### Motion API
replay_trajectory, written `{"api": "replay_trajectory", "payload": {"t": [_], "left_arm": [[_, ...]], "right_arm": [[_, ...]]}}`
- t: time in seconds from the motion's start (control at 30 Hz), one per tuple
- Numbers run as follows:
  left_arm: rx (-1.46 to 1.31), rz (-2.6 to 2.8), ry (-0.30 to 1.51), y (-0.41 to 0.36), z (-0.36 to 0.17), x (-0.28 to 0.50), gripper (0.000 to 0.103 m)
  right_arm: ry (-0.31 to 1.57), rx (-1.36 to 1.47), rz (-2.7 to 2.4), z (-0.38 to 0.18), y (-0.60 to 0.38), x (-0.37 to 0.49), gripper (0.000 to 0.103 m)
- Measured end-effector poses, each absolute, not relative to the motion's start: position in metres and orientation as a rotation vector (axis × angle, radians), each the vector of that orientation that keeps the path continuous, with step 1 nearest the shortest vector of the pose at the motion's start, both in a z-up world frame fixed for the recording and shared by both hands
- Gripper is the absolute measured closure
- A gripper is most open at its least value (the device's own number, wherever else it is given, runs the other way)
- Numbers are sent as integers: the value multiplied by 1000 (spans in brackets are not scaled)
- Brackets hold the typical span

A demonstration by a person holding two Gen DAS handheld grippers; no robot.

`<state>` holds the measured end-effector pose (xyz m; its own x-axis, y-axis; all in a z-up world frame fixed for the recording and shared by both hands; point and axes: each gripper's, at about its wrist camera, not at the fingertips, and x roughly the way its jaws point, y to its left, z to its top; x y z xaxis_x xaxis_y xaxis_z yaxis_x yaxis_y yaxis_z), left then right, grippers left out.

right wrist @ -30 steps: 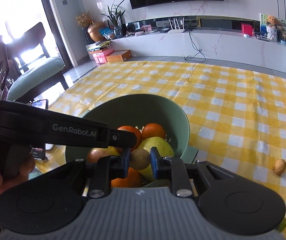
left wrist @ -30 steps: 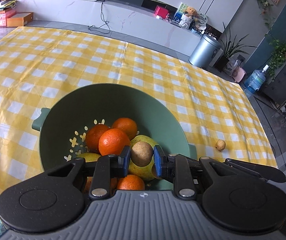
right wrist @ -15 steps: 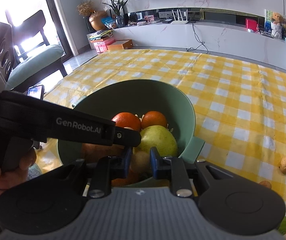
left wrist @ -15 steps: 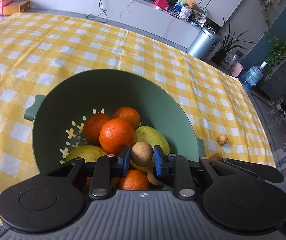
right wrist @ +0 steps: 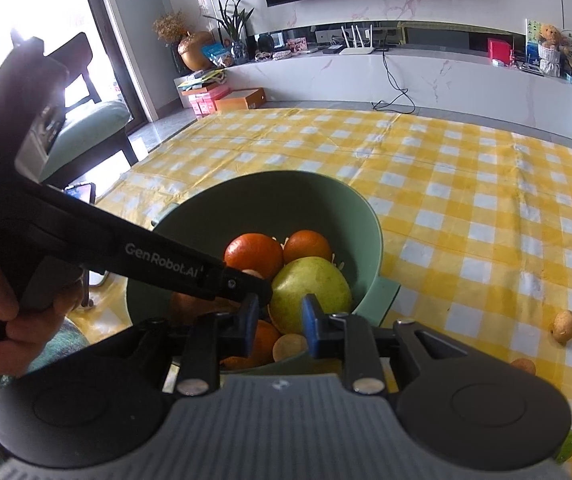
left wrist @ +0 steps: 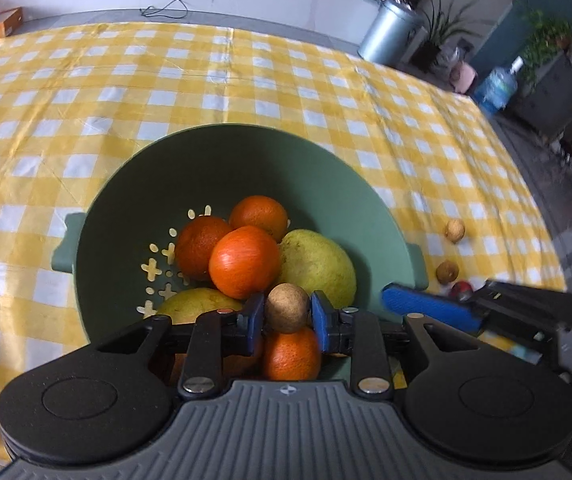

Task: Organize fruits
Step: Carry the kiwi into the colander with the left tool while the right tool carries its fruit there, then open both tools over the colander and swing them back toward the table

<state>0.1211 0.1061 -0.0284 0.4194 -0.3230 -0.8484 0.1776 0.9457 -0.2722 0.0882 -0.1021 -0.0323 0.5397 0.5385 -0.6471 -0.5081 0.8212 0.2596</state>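
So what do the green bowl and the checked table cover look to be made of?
Green bowl: most likely matte moulded plastic, given its even colour, dull sheen, cut-out drain holes and moulded side tabs. Table cover: probably a thin coated or plastic sheet; the yellow check lies flat with sharp fold creases and a slight gloss, though woven cloth can't be ruled out.

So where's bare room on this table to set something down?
The checked cloth beyond the green colander lies bare to the far edge. The colander is crowded with oranges and pears, and small brown fruits dot the cloth right of it.
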Motion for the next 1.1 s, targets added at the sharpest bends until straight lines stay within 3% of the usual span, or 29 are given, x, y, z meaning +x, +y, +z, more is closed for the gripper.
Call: {"api": "replay_trajectory", "payload": {"t": [0.27,0.53,0.6,0.67,1.1], "left_arm": [[-70,-419,1104,110,-11,119,64],[249,-458,820,132,25,86,53],[342,-420,768,143,20,78,53],[432,-386,715,155,12,73,53],[628,-214,623,215,-47,85,53]], "right_arm": [[740,48,575,-21,-118,79,72],[643,122,488,-6,-148,70,58],[617,131,463,-2,-157,68,44],[587,125,438,1,-165,64,40],[529,96,165,0,-236,56,34]]}}
